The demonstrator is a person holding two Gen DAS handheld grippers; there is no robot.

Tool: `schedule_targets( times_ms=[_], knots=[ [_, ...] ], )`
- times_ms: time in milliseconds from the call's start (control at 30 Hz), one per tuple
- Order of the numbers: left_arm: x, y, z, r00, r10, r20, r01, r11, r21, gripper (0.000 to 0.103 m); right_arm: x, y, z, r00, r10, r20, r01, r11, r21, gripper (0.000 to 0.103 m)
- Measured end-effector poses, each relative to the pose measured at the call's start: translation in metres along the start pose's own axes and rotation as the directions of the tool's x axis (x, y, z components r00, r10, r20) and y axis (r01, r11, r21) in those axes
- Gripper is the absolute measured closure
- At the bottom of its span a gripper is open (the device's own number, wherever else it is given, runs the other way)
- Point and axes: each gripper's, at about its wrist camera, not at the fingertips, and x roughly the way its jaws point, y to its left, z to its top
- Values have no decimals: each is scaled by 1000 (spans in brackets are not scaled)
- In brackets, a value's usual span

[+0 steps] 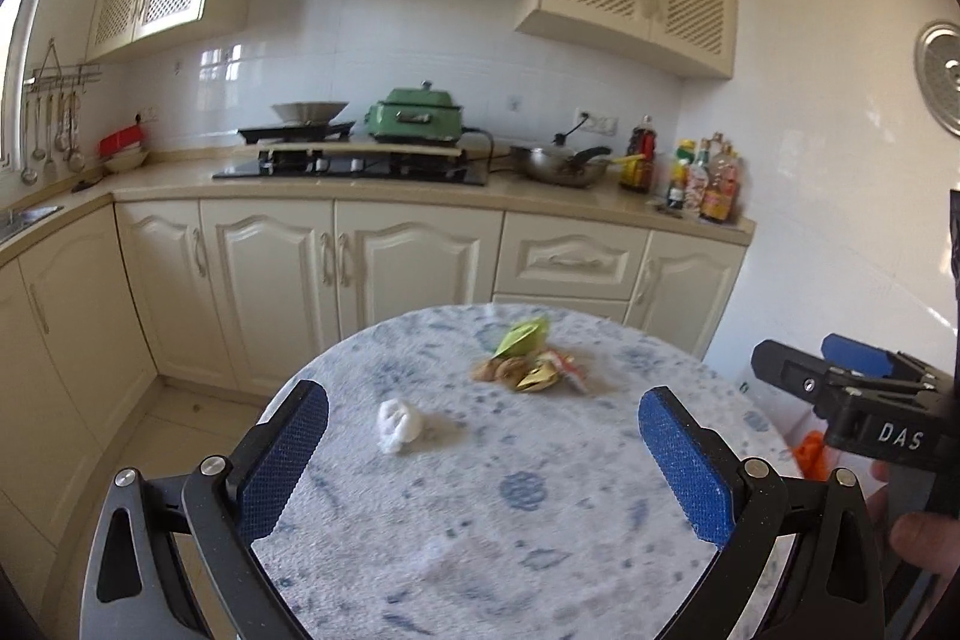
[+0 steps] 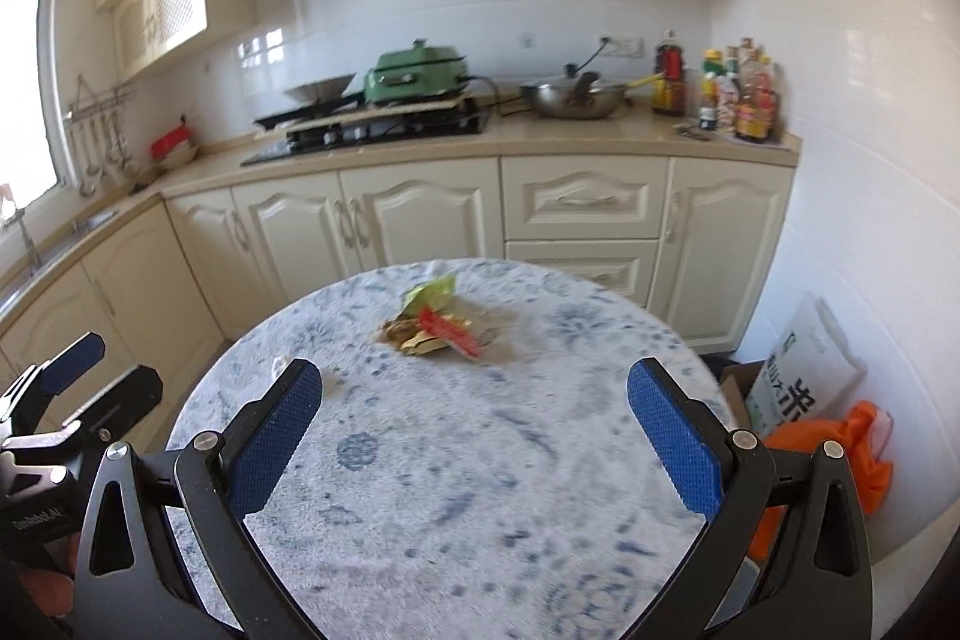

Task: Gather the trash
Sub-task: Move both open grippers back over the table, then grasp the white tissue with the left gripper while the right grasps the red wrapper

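A round table with a blue-and-white patterned cloth [image 1: 480,520] [image 2: 480,460] carries the trash. A crumpled white tissue [image 1: 398,424] lies left of centre; in the right wrist view only a sliver of the tissue [image 2: 277,366] shows past the left finger. Farther back sits a pile of wrappers [image 1: 528,358] [image 2: 438,322]: green, gold and red pieces with brown nut shells. My left gripper [image 1: 483,436] hovers open above the near part of the table, nothing between its blue pads. My right gripper [image 2: 474,412] is open too and holds nothing. Each gripper also shows at the other view's edge, the right gripper [image 1: 840,388] and the left gripper [image 2: 78,388].
Cream kitchen cabinets [image 1: 360,256] run behind the table, with a hob, a green cooker [image 1: 417,115], a wok [image 1: 561,163] and bottles [image 1: 708,184] on the counter. On the floor right of the table are an orange bag [image 2: 840,454], a cardboard box and a white sack [image 2: 804,370].
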Motion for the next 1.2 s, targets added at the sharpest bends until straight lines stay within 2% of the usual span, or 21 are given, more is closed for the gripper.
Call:
schedule_targets(
  times_ms=[267,433,600,767,833,900,933,967,1000,1033,1067,1100,1133,1200],
  knots=[
    [65,32,10,992,48,-119,-52,998,-24,1,67,22,-6,994,31,-109,-37,998,-55,0],
    [124,45,13,974,69,-217,-72,997,-6,1,116,22,-11,983,41,-177,-53,996,-66,0],
    [182,58,16,949,82,-306,-91,996,-13,1,171,9,-16,966,8,-258,-31,996,-85,1],
    [228,63,21,940,61,-335,-74,997,-26,3,214,-4,-17,950,-22,-312,-10,995,-100,10],
    [241,63,21,934,46,-355,-59,998,-25,12,226,-7,-15,947,-31,-319,-7,993,-118,13],
    [256,63,20,920,19,-391,-36,999,-36,37,238,-6,-15,946,-39,-321,-10,989,-151,16],
    [262,63,20,914,14,-406,-33,999,-40,37,242,-5,-15,945,-39,-324,-14,987,-161,21],
    [262,63,21,919,12,-395,-30,999,-39,44,248,-4,-15,943,-33,-332,-25,985,-168,25],
    [265,63,22,918,-6,-396,-14,999,-47,58,252,-4,-13,941,-23,-337,-36,985,-169,35],
    [268,63,24,917,4,-399,-21,999,-37,60,255,-4,-13,941,-10,-339,-50,984,-169,48],
    [270,64,25,918,9,-397,-23,999,-33,71,256,-3,-12,942,-3,-336,-57,984,-169,54],
    [272,64,25,918,-4,-397,-13,999,-40,77,257,-2,-11,942,4,-334,-65,983,-170,68],
    [274,65,26,919,-7,-395,-10,999,-42,77,256,-2,-11,942,9,-334,-71,983,-172,78],
    [277,66,25,920,-15,-392,-2,999,-44,78,255,0,-12,944,15,-329,-77,982,-175,80]
  ],
)
